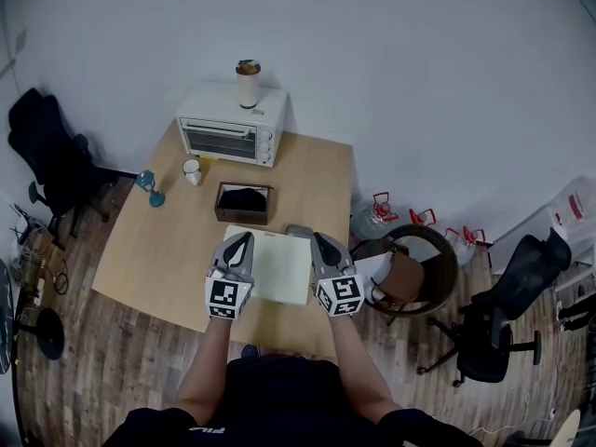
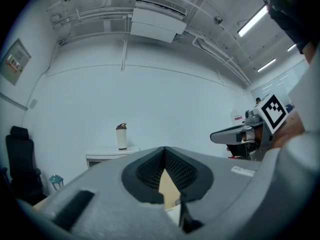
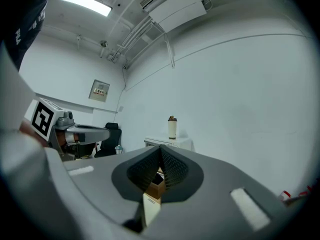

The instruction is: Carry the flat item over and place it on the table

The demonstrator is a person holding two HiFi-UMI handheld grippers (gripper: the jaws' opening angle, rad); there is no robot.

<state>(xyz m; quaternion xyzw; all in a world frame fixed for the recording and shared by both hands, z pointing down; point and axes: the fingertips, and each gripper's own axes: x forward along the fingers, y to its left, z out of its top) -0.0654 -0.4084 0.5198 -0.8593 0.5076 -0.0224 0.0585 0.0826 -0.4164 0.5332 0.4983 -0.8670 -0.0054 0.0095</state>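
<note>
Both grippers are clenched on the flat item (image 1: 279,266), a pale, thin board. The left gripper (image 1: 242,242) bites its left edge and the right gripper (image 1: 320,242) its right edge, so the board spans the gap between the two pairs of fingers. In each gripper view the ribbed pads (image 2: 182,171) meet at their tips, and a pale sliver of the board stands edge-on between them lower down. The board is over the near part of the wooden table (image 1: 140,250); whether it touches the tabletop I cannot tell. Just beyond the fingertips lies a brown open box (image 1: 245,203). Farther beyond is a white toaster oven (image 1: 229,130) with a tumbler (image 1: 248,84) on top. A small mug (image 1: 192,170) stands ahead and left of the left fingers.
</note>
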